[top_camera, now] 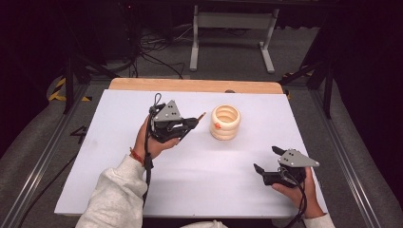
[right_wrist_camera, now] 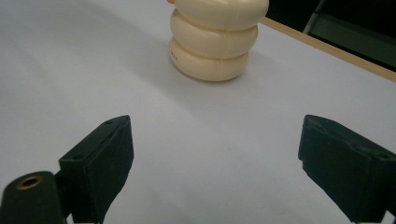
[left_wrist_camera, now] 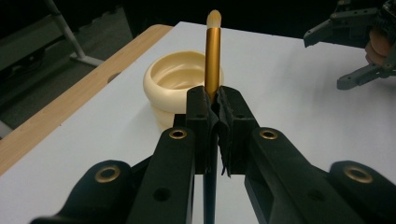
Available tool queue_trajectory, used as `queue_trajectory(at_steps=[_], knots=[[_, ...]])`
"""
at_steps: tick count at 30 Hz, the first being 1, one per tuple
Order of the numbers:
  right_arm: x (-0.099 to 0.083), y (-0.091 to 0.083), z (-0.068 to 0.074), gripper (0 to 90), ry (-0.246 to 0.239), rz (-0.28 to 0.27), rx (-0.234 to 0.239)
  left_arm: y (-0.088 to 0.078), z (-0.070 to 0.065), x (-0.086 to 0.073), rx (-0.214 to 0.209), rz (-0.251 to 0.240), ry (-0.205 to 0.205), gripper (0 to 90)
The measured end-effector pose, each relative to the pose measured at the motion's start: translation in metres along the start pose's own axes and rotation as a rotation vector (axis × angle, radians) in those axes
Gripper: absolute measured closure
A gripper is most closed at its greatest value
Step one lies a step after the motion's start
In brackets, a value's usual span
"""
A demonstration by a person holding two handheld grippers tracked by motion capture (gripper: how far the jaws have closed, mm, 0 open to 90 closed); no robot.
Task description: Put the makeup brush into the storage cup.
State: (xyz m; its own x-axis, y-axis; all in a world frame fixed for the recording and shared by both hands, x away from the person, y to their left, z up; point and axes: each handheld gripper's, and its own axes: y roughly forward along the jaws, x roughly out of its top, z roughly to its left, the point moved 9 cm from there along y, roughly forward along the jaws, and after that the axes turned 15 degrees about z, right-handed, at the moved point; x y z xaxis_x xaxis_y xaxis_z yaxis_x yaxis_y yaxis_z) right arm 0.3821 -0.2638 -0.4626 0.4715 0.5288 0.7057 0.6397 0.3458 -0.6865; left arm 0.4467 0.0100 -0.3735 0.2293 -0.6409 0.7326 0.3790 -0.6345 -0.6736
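In the high view, the left gripper is held just left of centre of the frame, its jaws clamped on a slim brush whose gold tip points toward the cream ribbed cup. The cup is seen standing upright on the white board, a little right of centre, close beside the brush tip but apart from it.

In the left gripper view, the brush is shown pinched between the two black pads at the middle of the frame — a gold sleeve rises from the jaws and ends in a pale tip near the top edge, while a dark handle runs down below the pads. The cup is seen behind it, left of centre, its hollow mouth open; whether anything lies inside cannot be made out.

The right gripper is held at the lower right of the high view, its jaws spread wide with nothing between them. In the right gripper view, the two pads are set far apart at the bottom corners — the cup stands at the top centre.
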Motion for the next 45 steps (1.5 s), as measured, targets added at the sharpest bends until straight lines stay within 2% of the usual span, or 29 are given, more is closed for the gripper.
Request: queue_trajectory(at_steps=[19,24,26,29,38,45], knots=[[0.000,0.000,0.000,11.1,-0.003,0.001,-0.001,0.006,0.008,0.016,-0.005,-0.050,-0.019,83.8],[0.000,-0.001,0.000,11.1,-0.004,-0.001,-0.002,0.006,0.010,0.023,-0.003,-0.049,-0.008,83.8],[0.000,-0.001,0.000,11.1,-0.005,-0.001,-0.005,0.004,0.010,0.028,-0.011,-0.068,-0.009,83.8],[0.000,-0.001,0.000,11.1,-0.001,-0.003,-0.003,0.003,0.011,0.033,-0.005,-0.074,0.000,83.8],[-0.001,-0.001,0.000,11.1,-0.004,-0.001,-0.006,0.005,0.008,0.050,-0.024,-0.100,0.007,83.8],[-0.002,-0.001,-0.001,11.1,-0.004,-0.001,-0.009,0.011,0.009,0.057,-0.019,-0.089,0.023,83.8]])
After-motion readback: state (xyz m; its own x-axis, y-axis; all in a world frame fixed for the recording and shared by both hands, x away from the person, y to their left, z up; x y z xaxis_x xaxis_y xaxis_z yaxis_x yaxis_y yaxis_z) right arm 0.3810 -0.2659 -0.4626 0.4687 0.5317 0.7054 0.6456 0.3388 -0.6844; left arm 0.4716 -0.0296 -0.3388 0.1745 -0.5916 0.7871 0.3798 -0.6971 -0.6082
